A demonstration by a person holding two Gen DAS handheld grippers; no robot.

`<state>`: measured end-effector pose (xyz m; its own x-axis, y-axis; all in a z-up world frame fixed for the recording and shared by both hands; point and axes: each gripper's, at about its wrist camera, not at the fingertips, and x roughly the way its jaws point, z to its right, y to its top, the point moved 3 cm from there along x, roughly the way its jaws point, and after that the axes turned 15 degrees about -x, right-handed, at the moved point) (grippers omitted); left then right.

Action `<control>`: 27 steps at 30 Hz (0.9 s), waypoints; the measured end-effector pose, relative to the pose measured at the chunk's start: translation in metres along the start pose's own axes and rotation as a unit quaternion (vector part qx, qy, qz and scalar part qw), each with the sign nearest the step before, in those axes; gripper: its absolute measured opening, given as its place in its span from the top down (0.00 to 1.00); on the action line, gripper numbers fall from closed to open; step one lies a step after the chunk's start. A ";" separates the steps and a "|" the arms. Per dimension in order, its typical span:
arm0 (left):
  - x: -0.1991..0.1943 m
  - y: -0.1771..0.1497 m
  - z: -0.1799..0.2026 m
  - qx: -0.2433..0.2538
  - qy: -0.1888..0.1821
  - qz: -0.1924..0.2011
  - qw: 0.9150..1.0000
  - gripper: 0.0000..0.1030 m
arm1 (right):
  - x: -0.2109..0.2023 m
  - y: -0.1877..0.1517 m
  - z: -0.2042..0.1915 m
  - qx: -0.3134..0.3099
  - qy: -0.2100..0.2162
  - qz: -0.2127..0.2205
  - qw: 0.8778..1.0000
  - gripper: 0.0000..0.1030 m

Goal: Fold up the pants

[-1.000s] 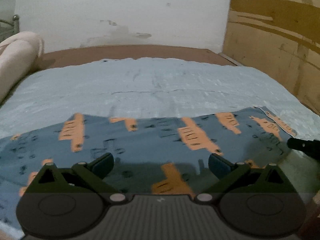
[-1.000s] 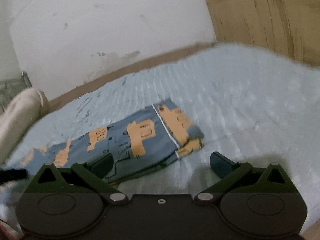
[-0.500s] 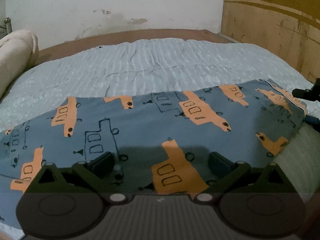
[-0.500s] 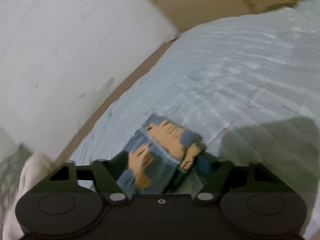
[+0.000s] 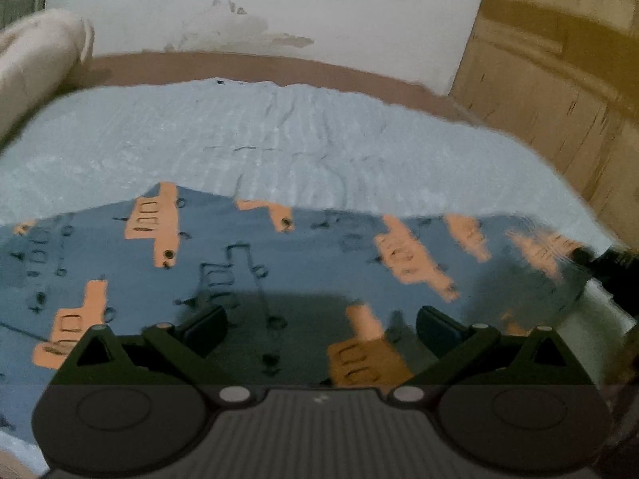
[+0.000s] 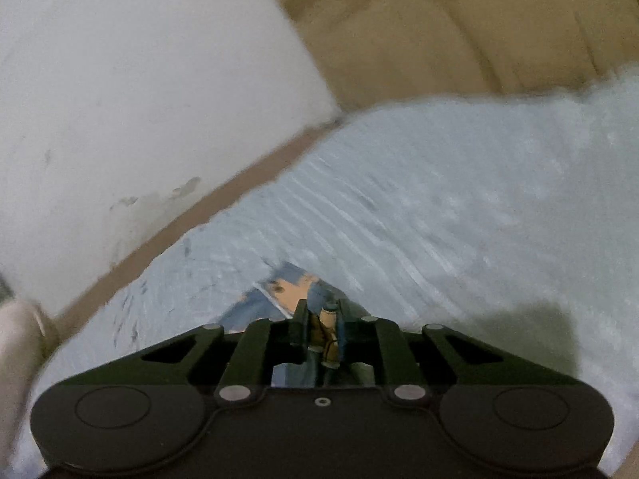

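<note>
The pants stretch sideways across the bed; the right gripper is closing on their right end while the left gripper hangs spread apart above their middle.

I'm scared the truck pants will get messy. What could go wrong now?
1. The right gripper is closing on only a thin edge of the pants, so the cloth might slip out when lifted.
2. The left gripper is open over the pants and holds nothing, so a one-sided pull could drag or bunch them on the blue bedsheet.
</note>
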<state>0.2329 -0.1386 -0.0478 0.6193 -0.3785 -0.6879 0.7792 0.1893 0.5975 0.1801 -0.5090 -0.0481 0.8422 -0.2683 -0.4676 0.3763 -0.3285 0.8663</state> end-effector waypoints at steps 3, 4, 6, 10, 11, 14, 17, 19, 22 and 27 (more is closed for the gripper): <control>-0.002 0.013 -0.002 -0.044 -0.053 -0.013 0.998 0.01 | -0.009 0.007 -0.029 -0.082 0.014 0.034 0.996 0.88; -0.001 0.018 -0.003 -0.059 -0.073 -0.019 0.995 0.01 | -0.013 0.009 -0.041 -0.112 0.023 0.044 0.992 0.88; -0.003 0.025 -0.004 -0.085 -0.107 -0.021 0.990 0.01 | -0.022 0.011 -0.067 -0.165 0.047 0.064 0.983 0.88; -0.008 0.032 -0.008 -0.111 -0.145 -0.014 0.983 0.01 | -0.038 0.005 -0.116 -0.240 0.110 0.074 0.962 0.88; -0.009 0.032 -0.010 -0.112 -0.146 -0.013 0.983 0.01 | -0.042 0.001 -0.125 -0.252 0.122 0.072 0.957 0.88; -0.008 0.027 -0.013 -0.111 -0.140 -0.016 0.984 0.01 | -0.050 -0.017 -0.148 -0.284 0.150 0.055 0.945 0.88; -0.003 0.021 -0.016 -0.108 -0.132 -0.026 0.985 0.01 | -0.054 -0.041 -0.156 -0.302 0.160 0.027 0.939 0.88; 0.002 0.018 -0.017 -0.110 -0.130 -0.034 0.985 0.01 | -0.046 -0.054 -0.154 -0.302 0.159 0.009 0.940 0.88; 0.008 0.017 -0.010 -0.103 -0.134 -0.041 0.985 0.01 | -0.047 -0.064 -0.149 -0.296 0.152 0.004 0.943 0.88; 0.031 0.021 0.013 -0.104 -0.159 -0.061 0.980 0.01 | -0.048 -0.070 -0.152 -0.290 0.144 0.017 0.946 0.87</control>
<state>0.2669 -0.1578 -0.0513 0.4859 -0.6658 -0.5662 0.8683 0.2938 0.3997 0.1719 -0.3354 -0.0596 0.8962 0.0150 -0.4435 0.4260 0.2509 0.8693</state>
